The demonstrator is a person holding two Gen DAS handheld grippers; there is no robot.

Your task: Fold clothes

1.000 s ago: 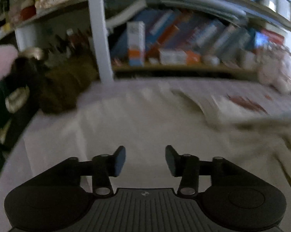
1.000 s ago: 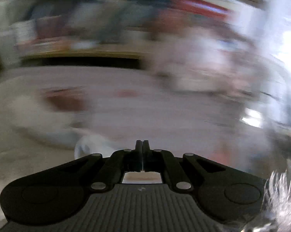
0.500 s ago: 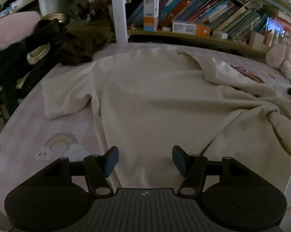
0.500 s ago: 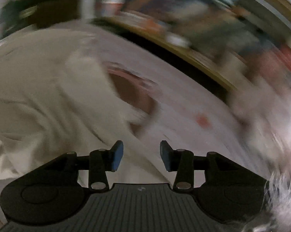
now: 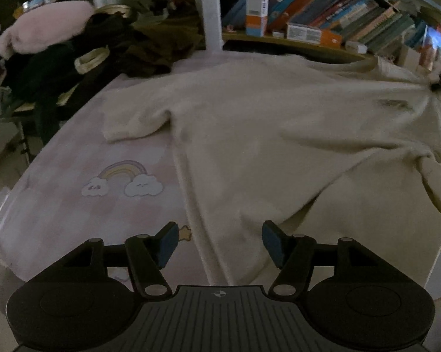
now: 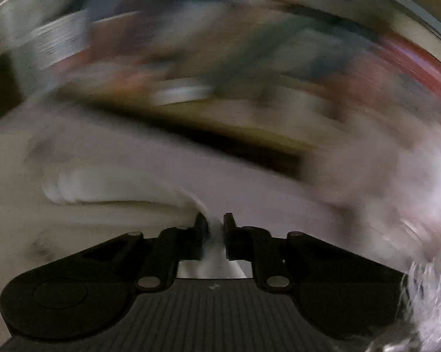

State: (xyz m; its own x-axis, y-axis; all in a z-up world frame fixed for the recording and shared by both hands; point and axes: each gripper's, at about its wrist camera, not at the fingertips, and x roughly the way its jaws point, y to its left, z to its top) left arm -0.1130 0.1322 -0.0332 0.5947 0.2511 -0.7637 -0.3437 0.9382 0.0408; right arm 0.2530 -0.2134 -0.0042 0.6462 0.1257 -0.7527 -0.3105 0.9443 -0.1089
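Bookshelf (image 5: 323, 20) at twelve o'clock, crammed with books. Cream shirt (image 5: 264, 135) sprawls rumpled. Left gripper (image 5: 219, 242) released; right gripper (image 6: 214, 228) closing, pinching cream cloth.

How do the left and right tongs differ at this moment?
The left tongs stand wide apart with nothing between them, above the edge of the cream shirt; the right tongs are narrow and closing, with a fold of pale cloth between them. The left view is sharp; the right view is smeared by motion. Both are the same black build and point down at the pink sheet.
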